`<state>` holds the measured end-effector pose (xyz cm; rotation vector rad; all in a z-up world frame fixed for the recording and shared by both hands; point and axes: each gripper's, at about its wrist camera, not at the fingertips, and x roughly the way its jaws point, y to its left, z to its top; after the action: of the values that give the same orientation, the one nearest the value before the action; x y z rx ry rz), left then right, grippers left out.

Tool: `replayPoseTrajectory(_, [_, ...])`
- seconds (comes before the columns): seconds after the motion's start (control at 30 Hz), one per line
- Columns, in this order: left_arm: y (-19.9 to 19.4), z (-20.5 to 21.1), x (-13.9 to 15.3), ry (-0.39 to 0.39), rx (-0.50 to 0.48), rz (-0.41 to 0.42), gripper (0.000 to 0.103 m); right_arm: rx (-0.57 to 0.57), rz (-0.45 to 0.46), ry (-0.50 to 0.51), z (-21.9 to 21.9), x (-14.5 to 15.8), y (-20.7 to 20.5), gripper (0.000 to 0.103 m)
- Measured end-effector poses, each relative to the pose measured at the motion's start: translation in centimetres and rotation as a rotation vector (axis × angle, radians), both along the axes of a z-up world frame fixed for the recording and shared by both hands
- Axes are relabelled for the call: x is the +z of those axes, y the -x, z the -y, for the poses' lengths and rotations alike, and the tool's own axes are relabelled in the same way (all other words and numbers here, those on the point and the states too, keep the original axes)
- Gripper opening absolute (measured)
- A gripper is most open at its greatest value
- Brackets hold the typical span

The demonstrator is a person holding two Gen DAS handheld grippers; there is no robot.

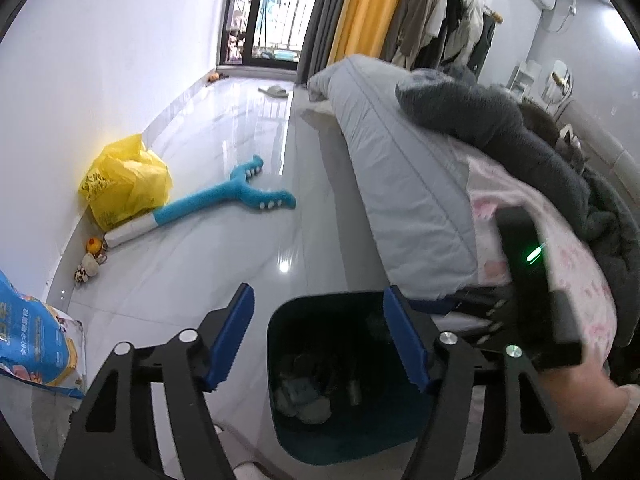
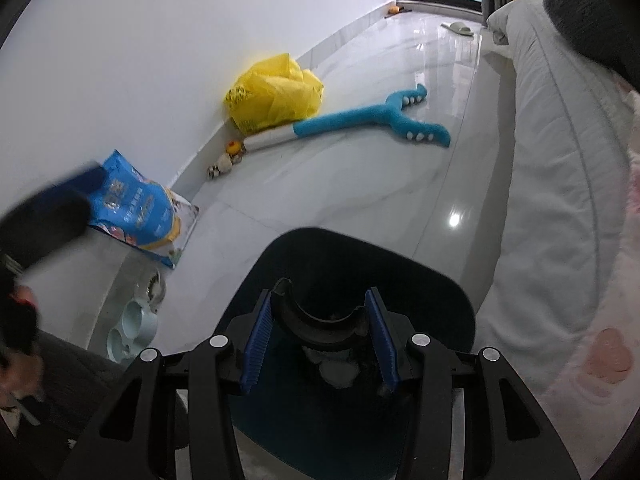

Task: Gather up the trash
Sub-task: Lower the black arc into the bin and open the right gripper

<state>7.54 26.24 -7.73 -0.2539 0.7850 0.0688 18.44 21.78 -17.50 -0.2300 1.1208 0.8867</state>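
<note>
Right gripper (image 2: 320,336) jaws gripped a black curved scrap (image 2: 316,320) above the trash bin (image 2: 440,292), release likely next; left gripper (image 1: 318,334) jaws wide, empty.

- bin (image 1: 344,440) sits on the floor (image 1: 240,128) right next to the bed (image 1: 400,184), some trash (image 1: 304,404) in it
- plastic bag (image 1: 124,188) against the wall (image 1: 100,60), plush toy (image 1: 224,200) lying just beside it
- small toys (image 1: 90,258) near the wall, btw bag & feed sack (image 1: 32,344)
- slipper (image 1: 274,91) far back by the balcony door (image 1: 268,8)
</note>
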Motion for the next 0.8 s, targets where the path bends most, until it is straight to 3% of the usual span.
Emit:
replayPoseTrajectory(0.13, [0.4,0.2,1.8,0.010,-0.003,0.049,0.068,0.013,-0.028,0.035,-0.5,-1.5,0.3,0.048])
replayPoseTrajectory(0.27, [0.5,0.4,3.1,-0.014,-0.001,0.088,0.068,0.011,-0.035,0.061,-0.5,-2.0,0.7,0.060])
replayPoseTrajectory(0.33, [0.7,0.5,3.6,-0.015,-0.006,0.103,0.068,0.003,-0.032,0.054,-0.2,-1.6,0.8,0.061])
replayPoseTrajectory(0.63, [2.1,2.7,6.6,-0.052,-0.044,0.178,0.073,-0.058,0.017,0.003,2.8,2.4,2.4,0.061])
replayPoseTrajectory(0.8, [3.8,4.8,8.6,-0.115,-0.046,0.229,0.080,-0.104,0.076,-0.043,6.1,6.2,5.4,0.070])
